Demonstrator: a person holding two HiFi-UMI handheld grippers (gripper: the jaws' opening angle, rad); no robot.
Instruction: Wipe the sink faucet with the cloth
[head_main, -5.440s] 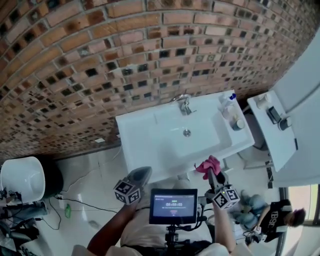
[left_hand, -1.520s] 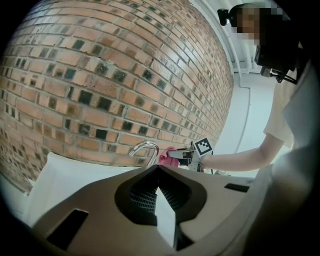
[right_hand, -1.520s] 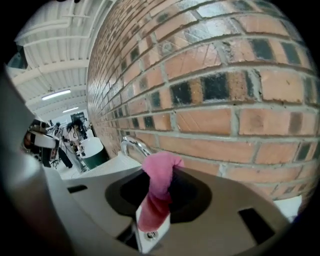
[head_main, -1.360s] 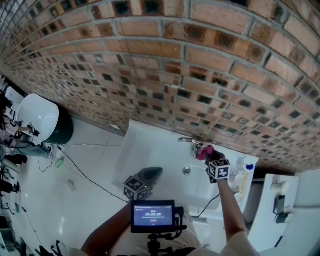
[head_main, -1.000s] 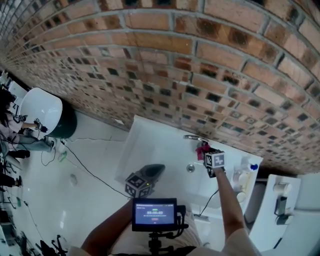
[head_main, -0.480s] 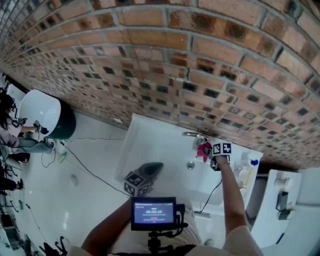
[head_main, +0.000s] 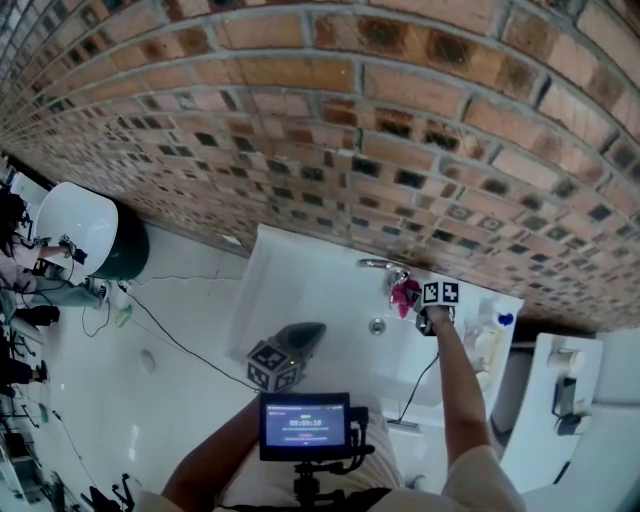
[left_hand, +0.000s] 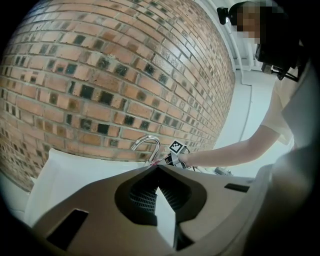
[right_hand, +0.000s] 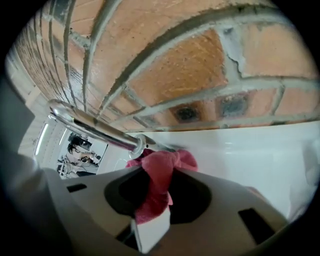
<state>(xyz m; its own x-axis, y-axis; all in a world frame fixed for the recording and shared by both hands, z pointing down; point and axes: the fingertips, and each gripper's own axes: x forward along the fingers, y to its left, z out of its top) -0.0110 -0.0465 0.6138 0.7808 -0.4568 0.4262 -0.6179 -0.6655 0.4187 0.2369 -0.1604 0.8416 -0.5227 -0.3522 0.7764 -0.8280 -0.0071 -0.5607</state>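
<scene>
White sink (head_main: 290, 290): faucet (head_main: 380, 266) at 12 o'clock edge, drain (head_main: 377, 325) at centre, bottles (head_main: 488, 345) at 3 o'clock.

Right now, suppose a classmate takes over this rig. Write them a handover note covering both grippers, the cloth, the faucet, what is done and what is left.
The left gripper is shut and empty, held over the front of the sink.
The right gripper is shut on the pink cloth and points down at the back of the sink.
The faucet has the cloth bunched against its base, apparently touching it, below the curved spout.
Done: the cloth is gripped and brought to the faucet.
Left: wipe along the spout and around the base. How much is already wiped cannot be told.
</scene>
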